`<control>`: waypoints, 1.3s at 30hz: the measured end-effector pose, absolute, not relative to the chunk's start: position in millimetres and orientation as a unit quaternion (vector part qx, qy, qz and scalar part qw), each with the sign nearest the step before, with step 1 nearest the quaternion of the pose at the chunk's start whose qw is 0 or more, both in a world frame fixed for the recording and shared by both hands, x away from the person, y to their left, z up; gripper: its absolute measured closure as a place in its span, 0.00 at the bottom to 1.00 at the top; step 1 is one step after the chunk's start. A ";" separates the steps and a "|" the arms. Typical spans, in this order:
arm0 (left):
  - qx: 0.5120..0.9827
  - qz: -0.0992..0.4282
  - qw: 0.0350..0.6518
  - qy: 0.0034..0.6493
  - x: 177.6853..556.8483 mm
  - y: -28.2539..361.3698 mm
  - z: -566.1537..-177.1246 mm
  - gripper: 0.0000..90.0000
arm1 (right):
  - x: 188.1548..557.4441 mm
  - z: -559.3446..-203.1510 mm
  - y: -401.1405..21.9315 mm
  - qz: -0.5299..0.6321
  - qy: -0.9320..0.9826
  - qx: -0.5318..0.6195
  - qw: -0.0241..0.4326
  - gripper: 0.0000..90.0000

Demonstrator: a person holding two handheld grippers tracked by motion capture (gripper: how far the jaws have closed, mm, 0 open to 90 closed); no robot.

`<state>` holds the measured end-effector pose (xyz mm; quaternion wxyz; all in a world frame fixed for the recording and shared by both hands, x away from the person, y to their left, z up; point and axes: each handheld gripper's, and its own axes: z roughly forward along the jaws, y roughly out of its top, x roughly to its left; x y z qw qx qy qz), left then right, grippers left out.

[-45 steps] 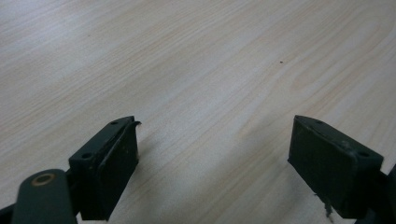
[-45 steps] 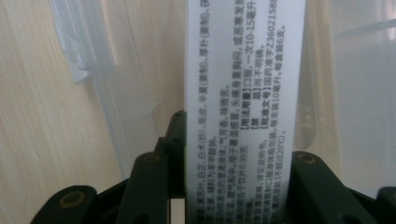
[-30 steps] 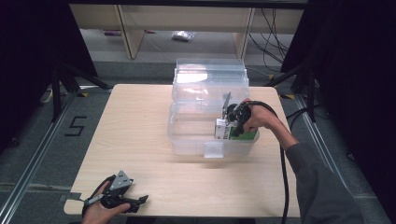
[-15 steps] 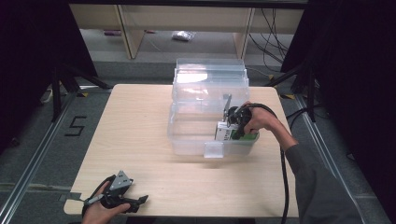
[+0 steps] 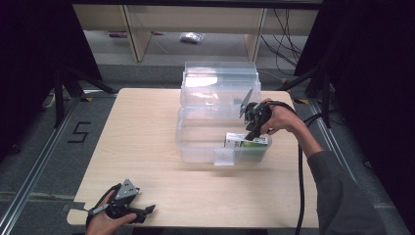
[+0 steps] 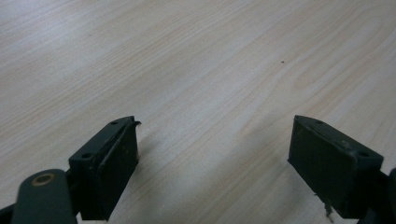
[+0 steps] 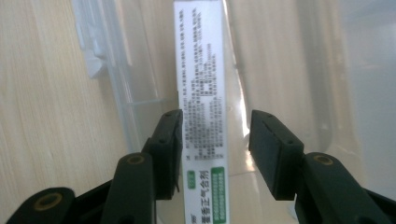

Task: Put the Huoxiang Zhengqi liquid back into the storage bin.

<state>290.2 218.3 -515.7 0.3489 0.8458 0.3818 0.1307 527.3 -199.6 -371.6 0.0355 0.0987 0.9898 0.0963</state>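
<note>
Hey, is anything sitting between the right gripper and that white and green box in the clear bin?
Nothing visible does. The right gripper sits directly over the white and green box, which lies in the clear bin. Its jaws have just been opening; the box is between them, with a gap on one side, and no other item intrudes.

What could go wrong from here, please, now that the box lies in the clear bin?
The right gripper has just been opening; one of its fingers looks close against the white and green box, so lifting away might drag or tip it. The box lies near the front wall of the clear bin, which the fingers could catch and shift the bin. The left gripper rests open near the edge of the table; it could slip off.
</note>
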 end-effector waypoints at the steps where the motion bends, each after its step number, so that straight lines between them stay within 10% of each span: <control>1: 0.851 0.133 0.342 0.376 290.6 219.2 -515.1 0.17 | 526.3 -366.5 -201.4 0.105 0.988 0.107 0.042 0.62; 39: 0.846 0.131 0.348 0.382 290.3 218.7 -515.4 0.17 | 494.6 -350.7 -212.8 0.261 0.926 0.265 0.059 0.36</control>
